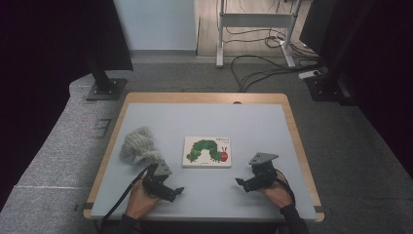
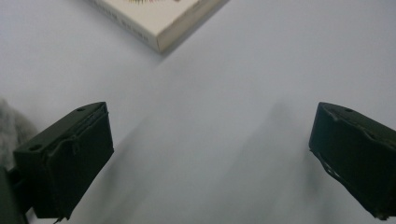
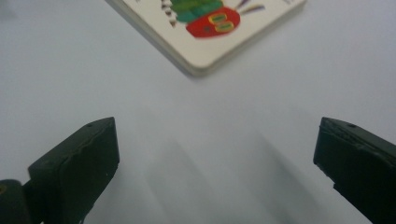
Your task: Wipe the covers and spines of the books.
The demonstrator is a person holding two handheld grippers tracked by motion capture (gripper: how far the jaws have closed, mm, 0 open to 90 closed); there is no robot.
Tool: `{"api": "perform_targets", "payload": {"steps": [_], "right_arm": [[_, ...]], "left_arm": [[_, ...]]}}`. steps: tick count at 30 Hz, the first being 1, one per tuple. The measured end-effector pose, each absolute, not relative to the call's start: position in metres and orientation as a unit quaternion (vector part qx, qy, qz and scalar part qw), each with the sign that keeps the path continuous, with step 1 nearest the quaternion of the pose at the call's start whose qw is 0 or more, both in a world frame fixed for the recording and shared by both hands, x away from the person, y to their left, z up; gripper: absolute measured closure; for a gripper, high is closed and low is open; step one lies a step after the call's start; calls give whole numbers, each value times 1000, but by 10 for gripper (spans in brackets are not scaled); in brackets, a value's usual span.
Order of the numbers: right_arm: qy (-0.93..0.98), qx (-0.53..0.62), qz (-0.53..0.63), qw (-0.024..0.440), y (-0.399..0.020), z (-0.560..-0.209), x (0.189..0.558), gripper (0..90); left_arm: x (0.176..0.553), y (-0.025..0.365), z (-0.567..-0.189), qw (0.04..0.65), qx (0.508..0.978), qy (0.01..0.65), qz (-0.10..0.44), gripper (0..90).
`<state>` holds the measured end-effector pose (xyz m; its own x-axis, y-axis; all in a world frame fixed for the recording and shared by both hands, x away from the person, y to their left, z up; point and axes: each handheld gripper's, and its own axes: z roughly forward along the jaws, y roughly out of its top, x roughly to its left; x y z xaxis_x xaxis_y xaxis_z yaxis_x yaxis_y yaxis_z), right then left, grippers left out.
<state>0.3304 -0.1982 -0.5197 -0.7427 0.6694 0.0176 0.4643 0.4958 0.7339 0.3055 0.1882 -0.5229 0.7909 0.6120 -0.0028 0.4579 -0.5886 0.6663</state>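
Here the picture book (image 1: 207,151), a thick board book with a green caterpillar on its white cover, lies flat and closed near the middle of the table (image 1: 253,122). Just to the book's left, close but apart from it, sits a bunched grey knitted cloth (image 1: 140,145).

The left gripper (image 1: 176,192) hovers low over the table, nearer the person than the book's near-left corner, its jaws standing wide apart with nothing but bare tabletop between them. The right gripper (image 1: 239,182) is placed likewise off the book's near-right corner, jaws equally wide and empty. In the left gripper view (image 2: 208,154) the book's corner (image 2: 159,23) lies ahead and a little to the left; in the right gripper view (image 3: 215,154) the corner with the caterpillar's red head (image 3: 212,21) lies straight ahead.

The book looks stiff and fairly light, with a smooth, probably glossy cover that could slide on the table's surface. Since it lies flat, no edge is free to pinch from above; a jaw would likely need to work under a corner or along the side, or one gripper could brace the far side while the other lifts. The rounded corners and the thick fore-edge seem the best places to take hold.
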Motion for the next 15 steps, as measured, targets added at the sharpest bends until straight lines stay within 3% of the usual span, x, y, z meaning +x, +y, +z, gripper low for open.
{"api": "perform_targets", "payload": {"steps": [15], "right_arm": [[850,349,367,145,-212,-537,325,23]], "left_arm": [[305,190,-529,332,885,307,110,0]]}}
